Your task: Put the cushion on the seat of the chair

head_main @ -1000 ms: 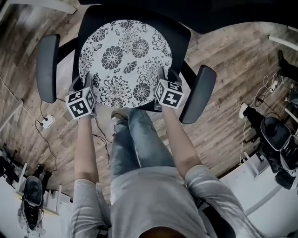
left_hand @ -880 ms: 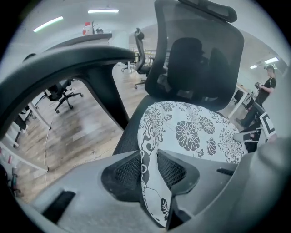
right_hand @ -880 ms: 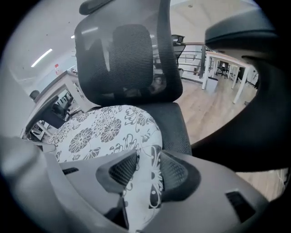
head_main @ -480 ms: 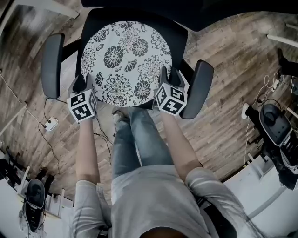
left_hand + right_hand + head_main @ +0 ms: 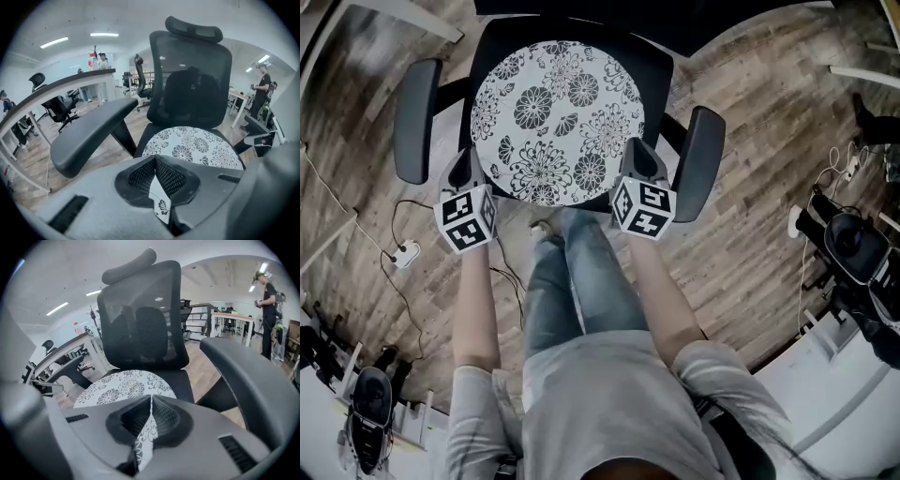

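A round white cushion [image 5: 558, 117] with black flowers lies over the seat [image 5: 661, 70] of a black office chair. My left gripper [image 5: 472, 171] is at the cushion's near left edge and my right gripper [image 5: 636, 161] at its near right edge. Both pairs of jaws have just been closing. In the left gripper view the left gripper [image 5: 154, 161] is shut with a fold of the cushion [image 5: 192, 145] pinched between its pads. In the right gripper view the right gripper [image 5: 151, 401] likewise pinches the cushion's [image 5: 122, 387] edge.
The chair's armrests [image 5: 417, 117] [image 5: 700, 159] flank both grippers, and its mesh backrest [image 5: 192, 79] stands behind the cushion. The person's legs [image 5: 572, 281] stand just in front of the seat. A power strip [image 5: 405, 251] with cables lies on the wooden floor at left. Other chairs and desks are around.
Both grippers have risen a little at the cushion's near edge, and the left one now stands slightly further out from the rim. The cushion stays over the seat.
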### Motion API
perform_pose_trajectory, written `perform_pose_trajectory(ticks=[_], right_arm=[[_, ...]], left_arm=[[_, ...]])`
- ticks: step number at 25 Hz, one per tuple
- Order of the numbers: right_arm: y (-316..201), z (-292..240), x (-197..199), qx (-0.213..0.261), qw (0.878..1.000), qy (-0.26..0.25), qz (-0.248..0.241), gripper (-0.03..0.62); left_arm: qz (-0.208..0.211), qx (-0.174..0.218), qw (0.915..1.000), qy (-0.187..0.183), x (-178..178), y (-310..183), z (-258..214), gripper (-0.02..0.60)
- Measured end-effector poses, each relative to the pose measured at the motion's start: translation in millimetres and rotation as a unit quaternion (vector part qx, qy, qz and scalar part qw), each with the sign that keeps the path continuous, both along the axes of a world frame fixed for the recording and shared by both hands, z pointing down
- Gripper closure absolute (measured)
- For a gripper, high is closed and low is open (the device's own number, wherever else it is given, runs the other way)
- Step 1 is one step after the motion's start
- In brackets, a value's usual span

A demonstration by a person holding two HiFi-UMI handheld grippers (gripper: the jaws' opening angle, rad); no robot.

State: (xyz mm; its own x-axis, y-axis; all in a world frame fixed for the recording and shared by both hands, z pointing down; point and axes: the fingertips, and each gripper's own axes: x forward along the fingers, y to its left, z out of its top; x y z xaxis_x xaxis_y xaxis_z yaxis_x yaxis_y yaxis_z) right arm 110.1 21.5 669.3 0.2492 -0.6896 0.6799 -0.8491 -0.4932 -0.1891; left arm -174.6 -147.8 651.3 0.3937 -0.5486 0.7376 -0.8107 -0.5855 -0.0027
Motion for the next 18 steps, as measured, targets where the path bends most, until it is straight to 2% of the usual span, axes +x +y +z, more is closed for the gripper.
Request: perform_pose_trajectory(ticks=[11, 18], right_arm=[[23, -62, -33, 0.051, 0.998, 0.012, -0.03, 0.574], [46, -112, -49, 0.072, 0.996, 0.041, -0.045, 0.574]], left_arm=[[0.057, 0.034, 0.9966, 0.048, 1, 32, -66, 0.571], [0.1, 0.056, 0.9884, 0.1, 3, 64, -124, 0.571]])
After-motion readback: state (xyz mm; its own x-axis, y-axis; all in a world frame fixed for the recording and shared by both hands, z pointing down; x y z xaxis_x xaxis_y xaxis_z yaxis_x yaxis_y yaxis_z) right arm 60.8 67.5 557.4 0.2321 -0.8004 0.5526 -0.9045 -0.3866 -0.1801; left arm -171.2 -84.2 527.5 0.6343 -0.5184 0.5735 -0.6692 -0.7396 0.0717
